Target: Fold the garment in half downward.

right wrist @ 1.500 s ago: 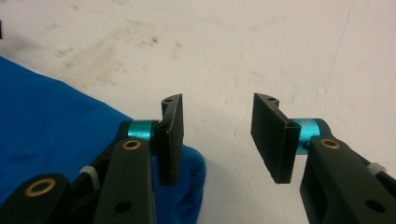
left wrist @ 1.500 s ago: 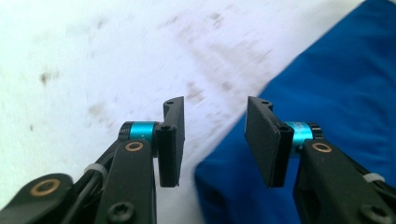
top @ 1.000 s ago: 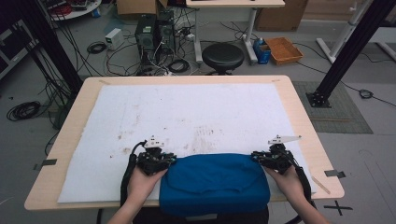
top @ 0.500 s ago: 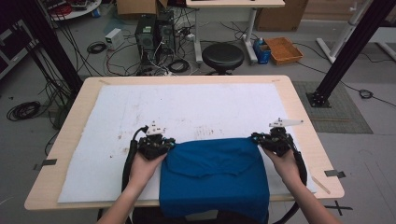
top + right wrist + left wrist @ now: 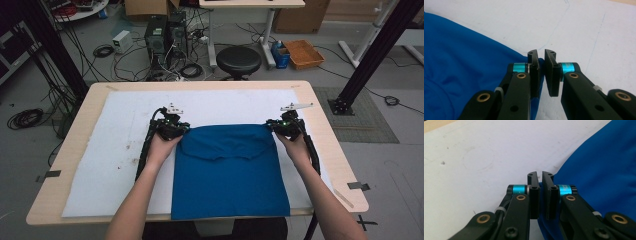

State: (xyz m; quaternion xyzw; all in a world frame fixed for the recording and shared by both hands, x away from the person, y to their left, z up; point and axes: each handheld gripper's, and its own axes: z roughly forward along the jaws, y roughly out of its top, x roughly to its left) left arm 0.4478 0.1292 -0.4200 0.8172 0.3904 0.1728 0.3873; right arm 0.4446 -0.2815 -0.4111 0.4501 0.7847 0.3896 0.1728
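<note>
A person at a wooden bench (image 5: 325, 165) holds a blue cloth (image 5: 227, 175) by its two far corners, one two-jaw gripper in each hand. The left gripper (image 5: 181, 128) pinches the cloth's far left corner, and in the left gripper view (image 5: 540, 185) blue fabric shows in the narrow slot between the nearly closed black jaws. The left jaws have just been closing on that corner. The right gripper (image 5: 273, 125) pinches the far right corner; the right gripper view (image 5: 541, 65) shows a tip of blue cloth (image 5: 469, 75) caught between its jaws, which stand almost together.

The cloth lies flat on a white mat (image 5: 110, 150) that covers most of the bench top. It stretches from about the middle of the bench back to the near edge, where its lower hem hangs just over the mat's border. A fold crosses the cloth near its far end, with a curved flap lying on top. Both forearms reach in from the near edge, one on either side of the cloth. Beyond the far edge stand a black stool (image 5: 238, 60) and an orange tray (image 5: 303, 52) on the floor.
</note>
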